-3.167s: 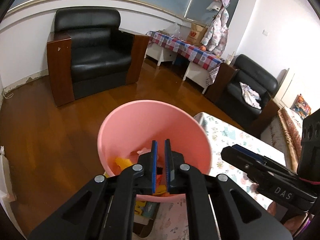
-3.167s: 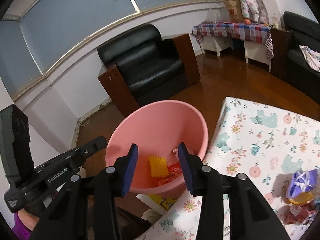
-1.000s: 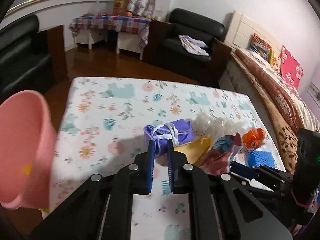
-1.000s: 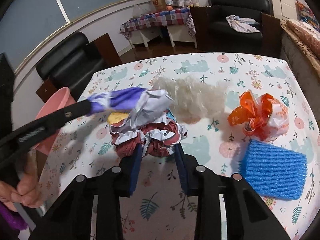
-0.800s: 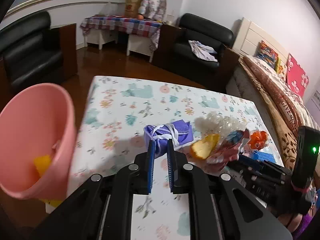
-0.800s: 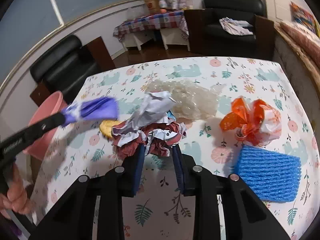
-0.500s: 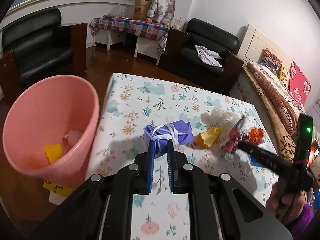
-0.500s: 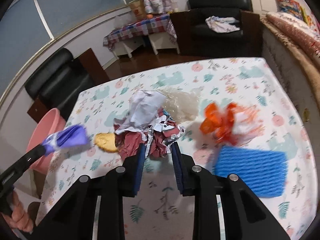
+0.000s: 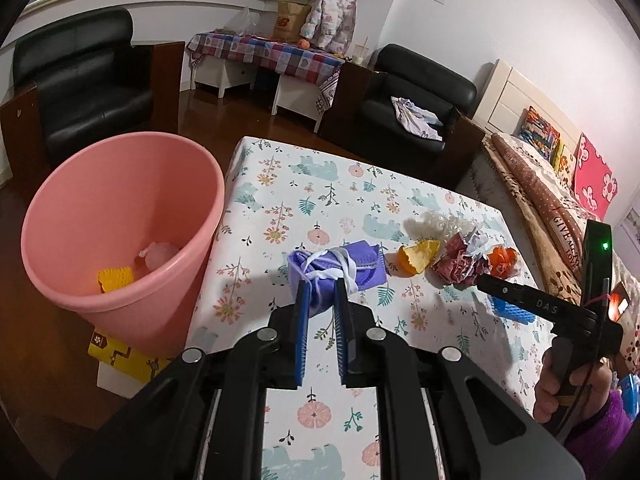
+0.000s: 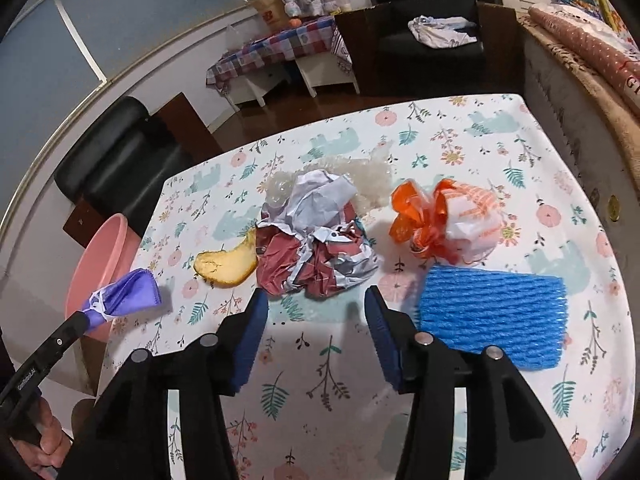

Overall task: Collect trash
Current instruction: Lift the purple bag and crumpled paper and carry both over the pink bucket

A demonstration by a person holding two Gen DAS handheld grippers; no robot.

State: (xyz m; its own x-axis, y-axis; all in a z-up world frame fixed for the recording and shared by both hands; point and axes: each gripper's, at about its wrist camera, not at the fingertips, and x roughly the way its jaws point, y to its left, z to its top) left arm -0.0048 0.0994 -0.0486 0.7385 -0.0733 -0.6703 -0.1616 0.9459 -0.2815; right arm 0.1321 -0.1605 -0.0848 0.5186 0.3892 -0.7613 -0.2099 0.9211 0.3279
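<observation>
My left gripper (image 9: 320,292) is shut on a purple face mask (image 9: 340,268) with white straps and holds it above the table near the pink bin (image 9: 120,216); the mask also shows in the right wrist view (image 10: 124,296). My right gripper (image 10: 316,308) is open, just short of a crumpled red and white paper wad (image 10: 316,240) that lies on the table. An orange peel (image 10: 228,264), a clear plastic wad (image 10: 360,180), an orange and white bag (image 10: 448,224) and a blue foam net (image 10: 492,312) lie around the wad.
The floral tablecloth (image 9: 320,184) covers the table. The bin stands off the table's left edge on a yellow box (image 9: 120,356) and holds a yellow net (image 9: 116,278) and pale trash. Black armchairs (image 9: 80,92) and a bed (image 9: 560,200) ring the table.
My left gripper has lifted the purple mask and carried it back toward the bin. My right gripper held the paper wad between its fingers and has since opened wide and drawn back from it.
</observation>
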